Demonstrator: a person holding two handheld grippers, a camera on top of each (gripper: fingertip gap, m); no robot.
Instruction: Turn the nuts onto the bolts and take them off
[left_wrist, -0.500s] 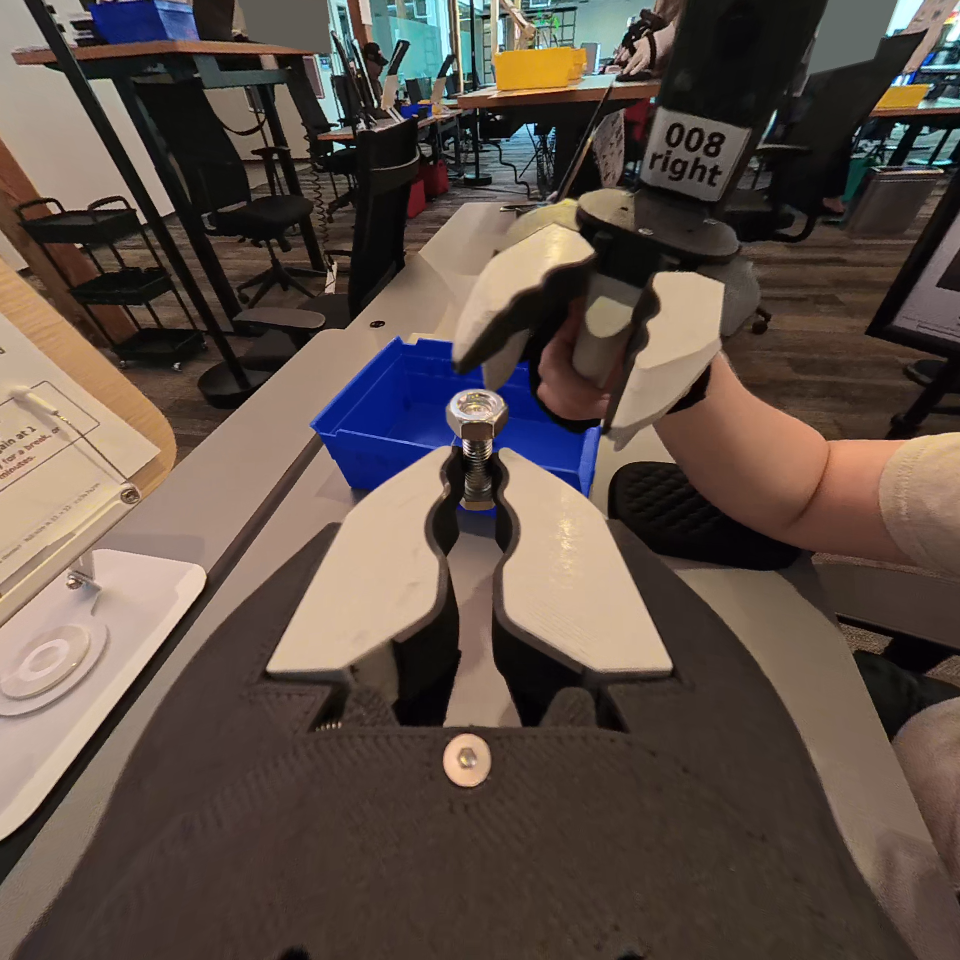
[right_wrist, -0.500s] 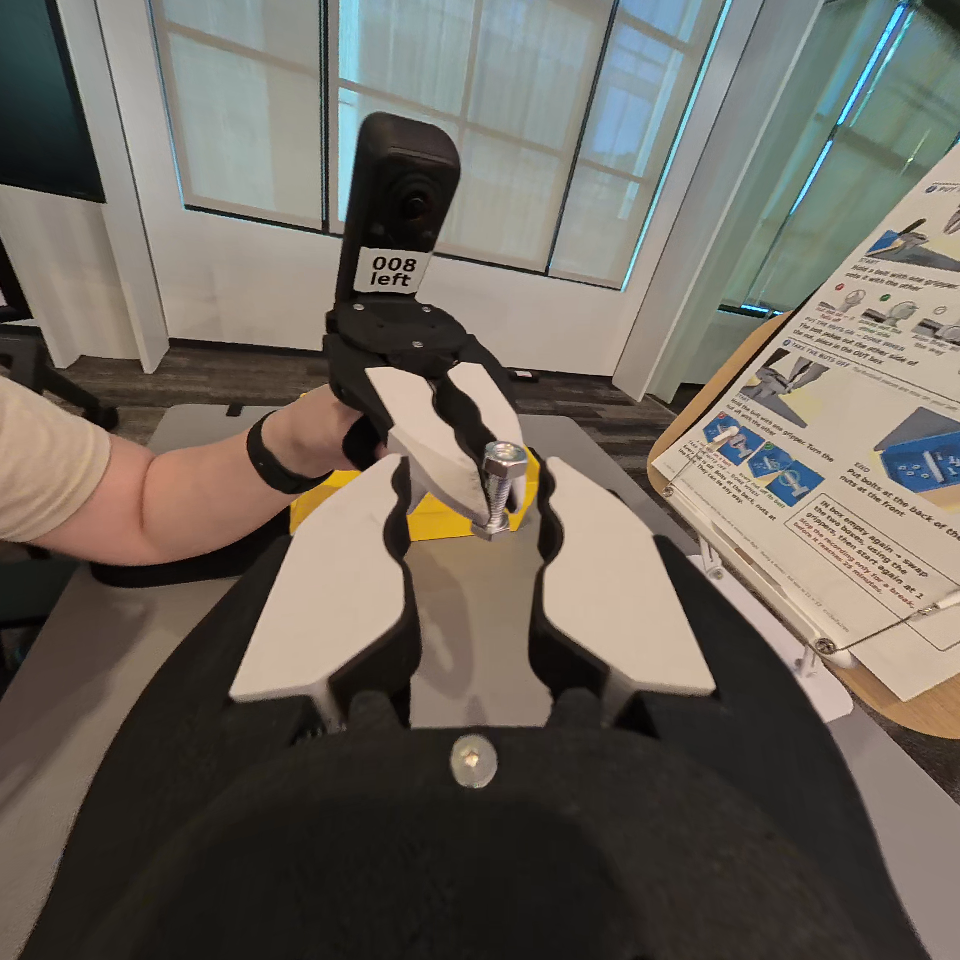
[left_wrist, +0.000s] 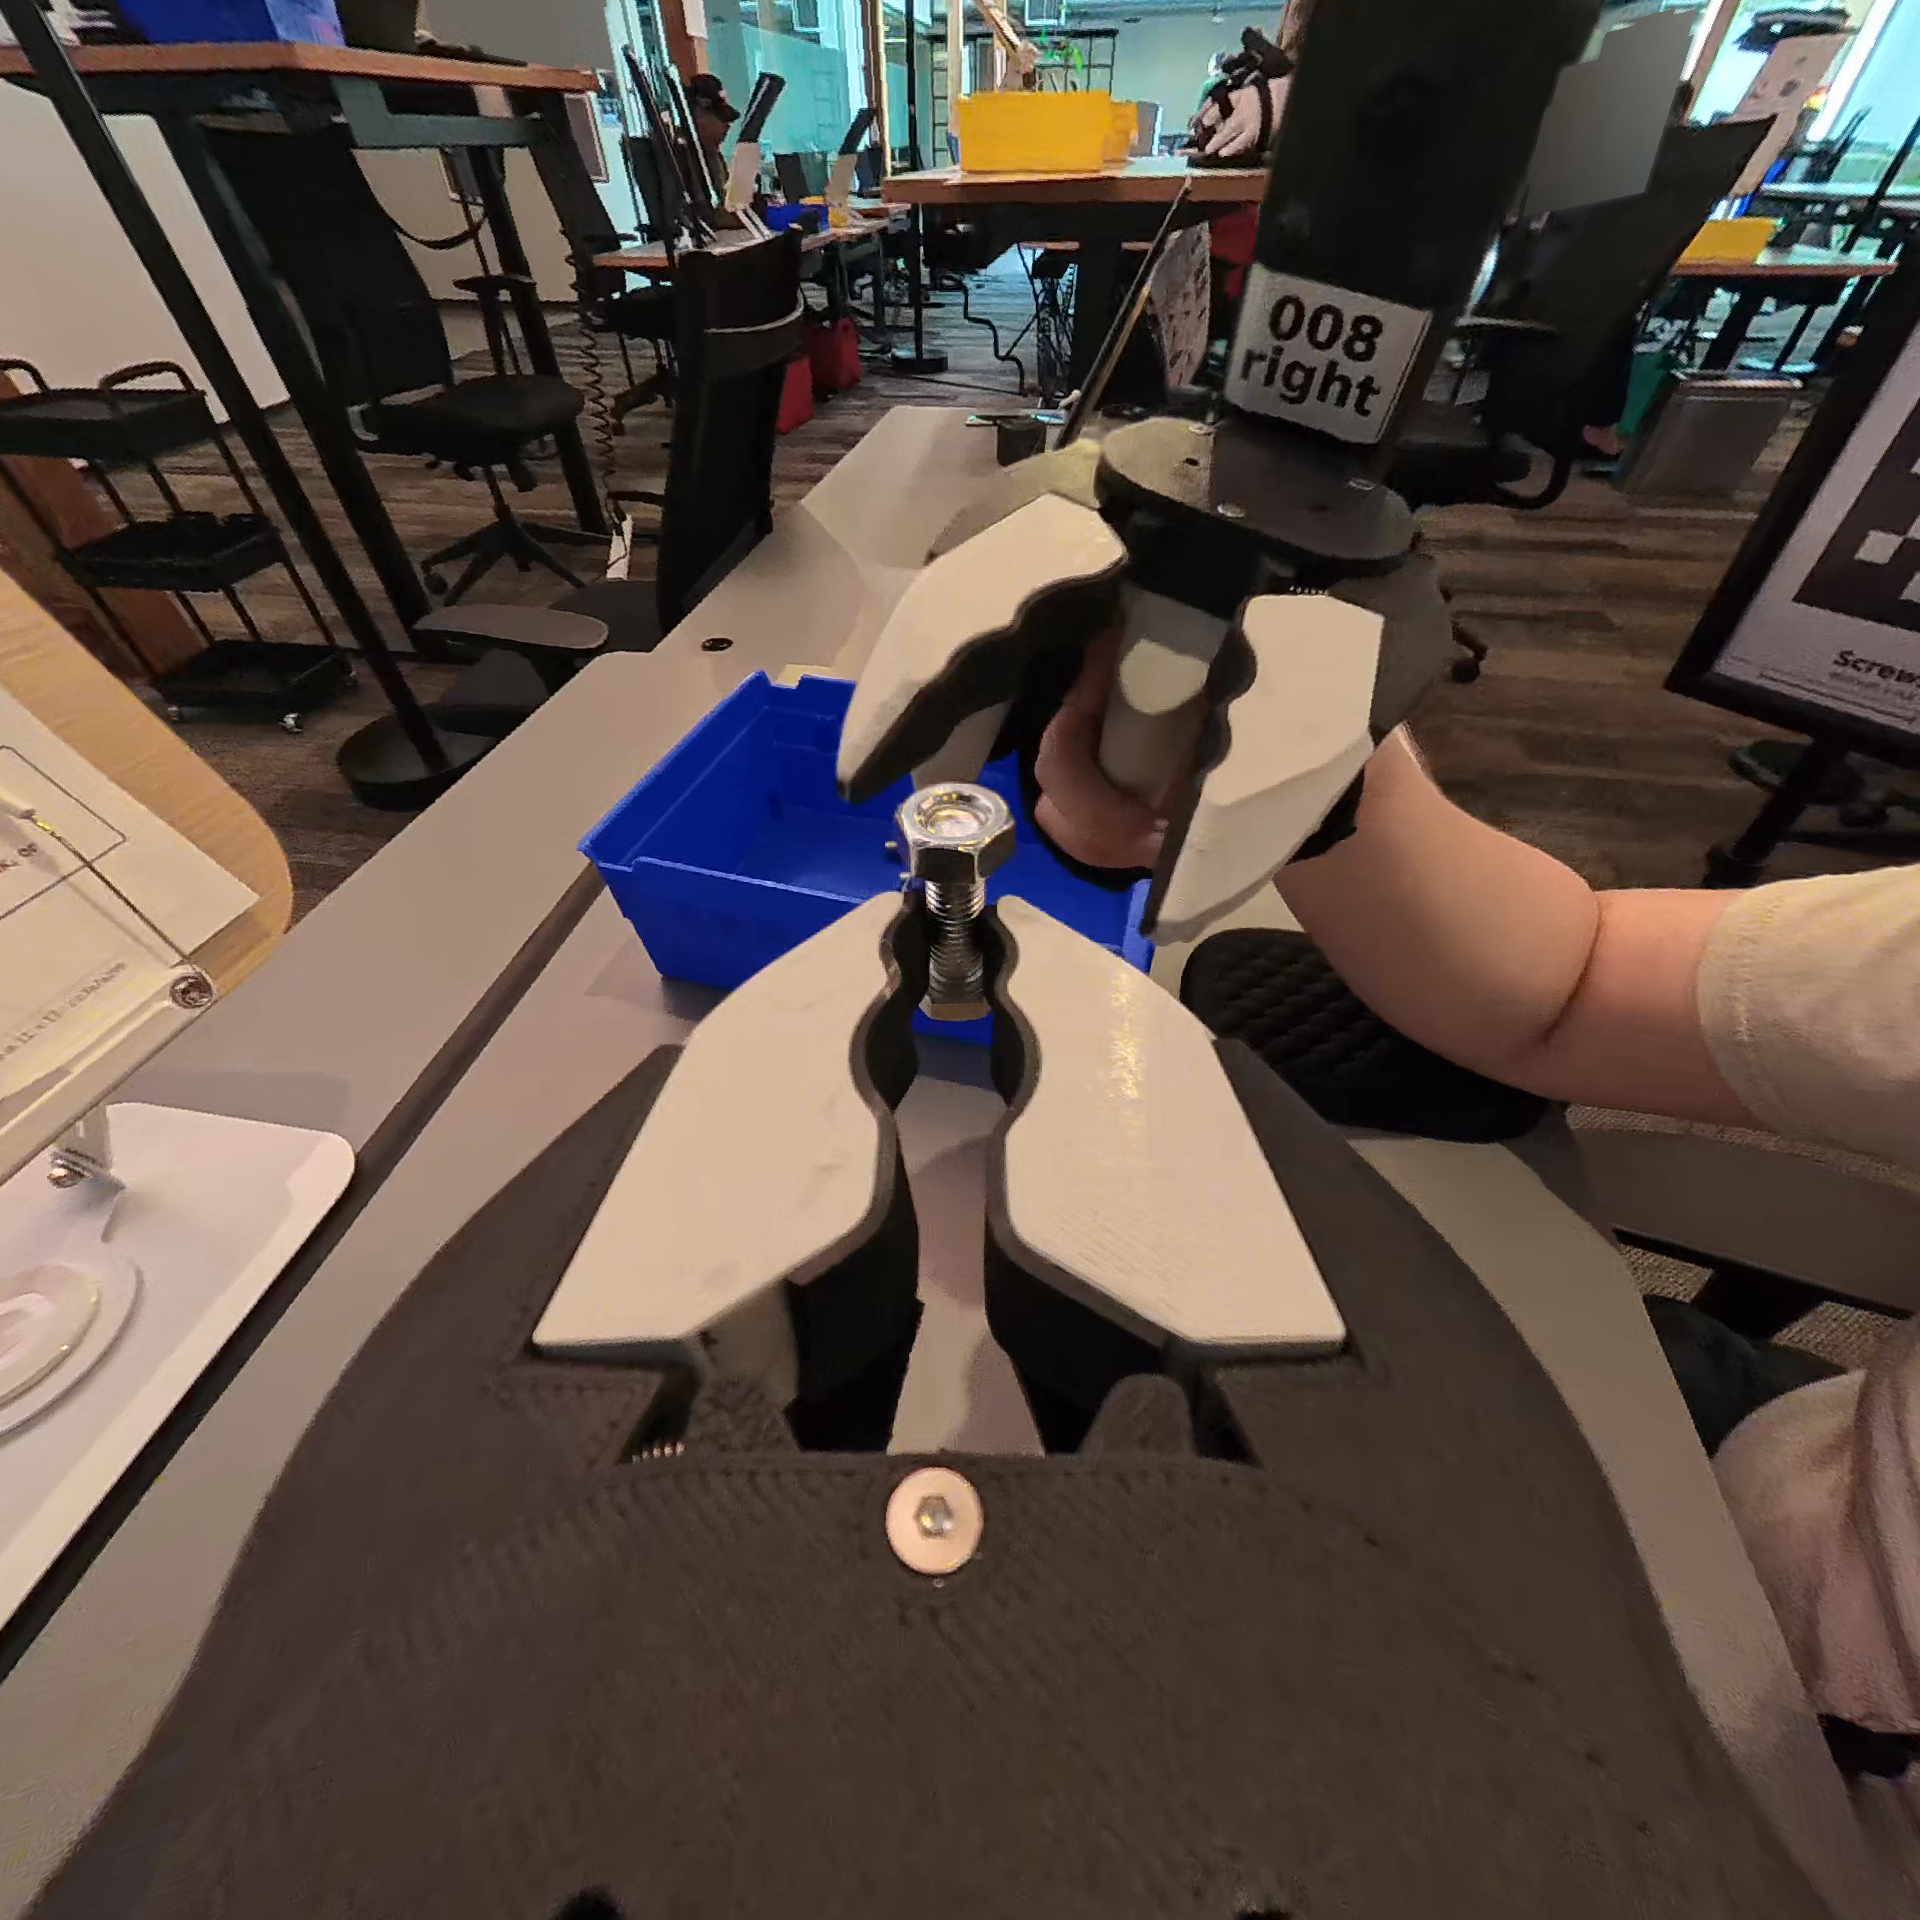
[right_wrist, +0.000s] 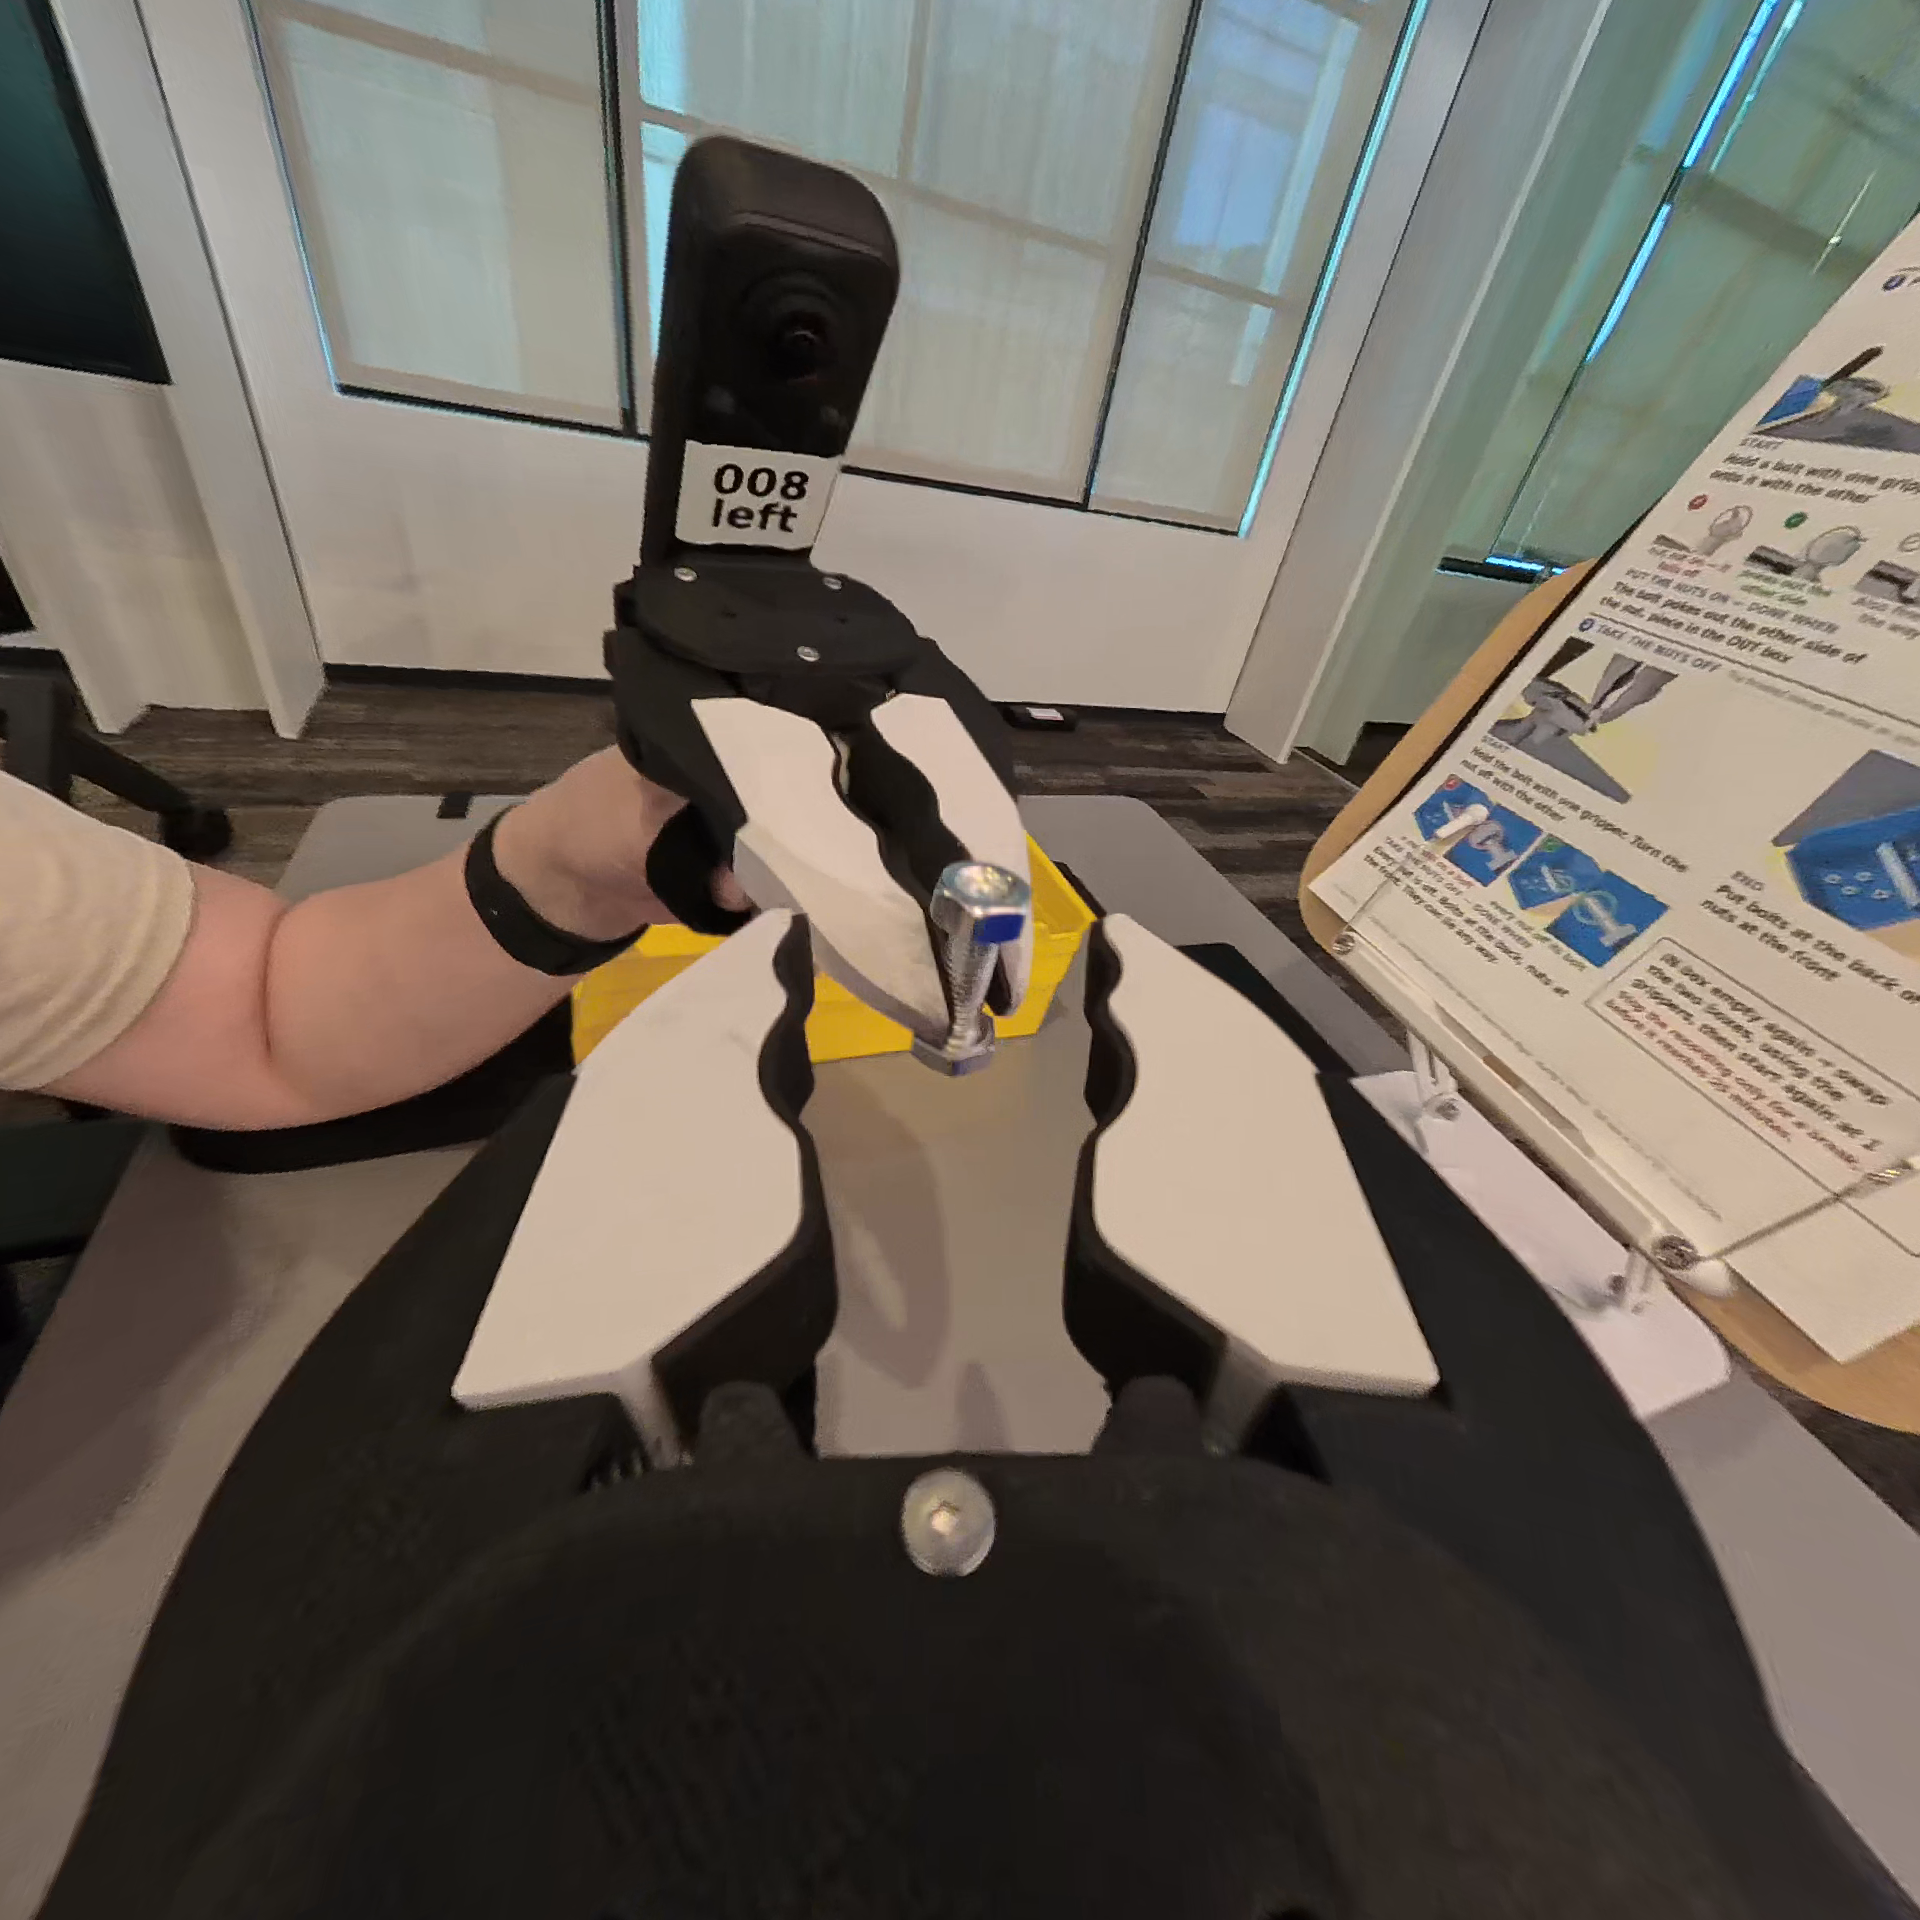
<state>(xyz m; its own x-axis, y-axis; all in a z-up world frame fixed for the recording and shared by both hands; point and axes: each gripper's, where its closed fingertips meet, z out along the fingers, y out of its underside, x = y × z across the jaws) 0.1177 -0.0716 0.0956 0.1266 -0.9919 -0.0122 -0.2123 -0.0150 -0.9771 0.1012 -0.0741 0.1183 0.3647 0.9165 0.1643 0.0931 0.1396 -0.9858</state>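
Your grey table (left_wrist: 499, 997) carries a blue plastic bin (left_wrist: 748, 842) just behind the bolt and a yellow plastic bin (right_wrist: 1049, 935) on its other side. Your right gripper (left_wrist: 997, 842) hangs just above the bolt, jaws spread and empty. Your left gripper (left_wrist: 951, 914) has its jaws clamped on the threaded steel bolt (left_wrist: 954, 956), upright above the table, with a silver hex nut (left_wrist: 954, 826) at its upper end.
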